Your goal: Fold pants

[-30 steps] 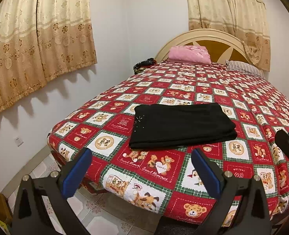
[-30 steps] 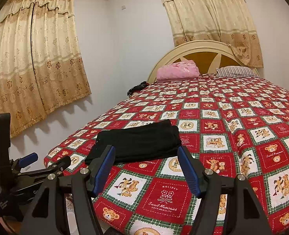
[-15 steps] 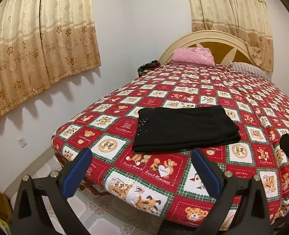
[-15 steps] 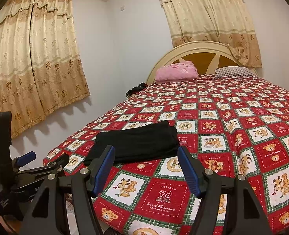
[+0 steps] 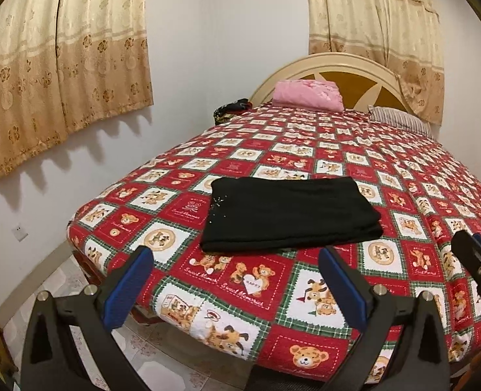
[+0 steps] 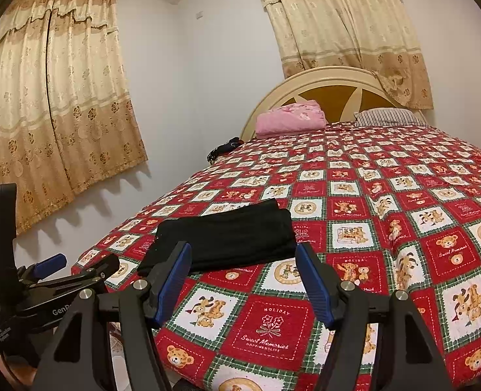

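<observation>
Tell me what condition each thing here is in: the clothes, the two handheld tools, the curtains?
Black pants: folded flat on the bedspread, untouched.
Left tool: open, empty.
Right tool: open, empty.
Pink blanket: folded by the headboard.
Curtains: drawn shut.

The pants (image 5: 289, 215) (image 6: 227, 236) are lying folded into a flat, thick black rectangle on the bed, near its near left corner. I am seeing them lying with the long side running left to right, the layers stacked fairly evenly, and their edges showing along the near and right sides. A scatter of tiny pale specks is showing on the top layer near the left end. The cloth is resting smooth, with only faint creases, and nothing is touching it.
</observation>
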A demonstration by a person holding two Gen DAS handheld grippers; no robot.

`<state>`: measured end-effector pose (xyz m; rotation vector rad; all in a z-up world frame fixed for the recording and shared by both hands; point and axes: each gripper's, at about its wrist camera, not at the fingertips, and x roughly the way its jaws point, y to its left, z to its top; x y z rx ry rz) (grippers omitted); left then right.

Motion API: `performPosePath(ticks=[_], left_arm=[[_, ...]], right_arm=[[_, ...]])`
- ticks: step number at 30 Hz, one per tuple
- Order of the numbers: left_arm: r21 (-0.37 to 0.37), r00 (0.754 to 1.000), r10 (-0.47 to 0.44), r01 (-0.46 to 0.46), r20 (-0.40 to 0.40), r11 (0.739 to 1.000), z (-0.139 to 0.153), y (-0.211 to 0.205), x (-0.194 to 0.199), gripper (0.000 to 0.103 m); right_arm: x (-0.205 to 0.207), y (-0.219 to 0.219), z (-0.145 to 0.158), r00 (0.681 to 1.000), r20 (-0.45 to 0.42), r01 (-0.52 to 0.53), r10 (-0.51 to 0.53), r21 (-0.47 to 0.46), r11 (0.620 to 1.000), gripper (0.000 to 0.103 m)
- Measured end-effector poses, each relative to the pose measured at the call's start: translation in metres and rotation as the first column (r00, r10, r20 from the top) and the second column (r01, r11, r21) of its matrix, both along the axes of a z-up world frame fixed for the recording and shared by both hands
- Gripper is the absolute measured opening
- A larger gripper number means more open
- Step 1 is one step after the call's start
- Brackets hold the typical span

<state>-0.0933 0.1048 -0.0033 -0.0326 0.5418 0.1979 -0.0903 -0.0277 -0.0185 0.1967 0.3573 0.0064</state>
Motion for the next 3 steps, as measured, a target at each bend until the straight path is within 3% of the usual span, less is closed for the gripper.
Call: performPosePath(ticks=[3], left_arm=[[0.004,1.0,0.009,-0.009,-0.008,1.0,-0.0013,0.0011,0.001,0.103]], right_arm=[[0.0001,-0.0005,-0.0007,1.0,-0.003,0.003,-0.003,0.005,1.0,0.068]])
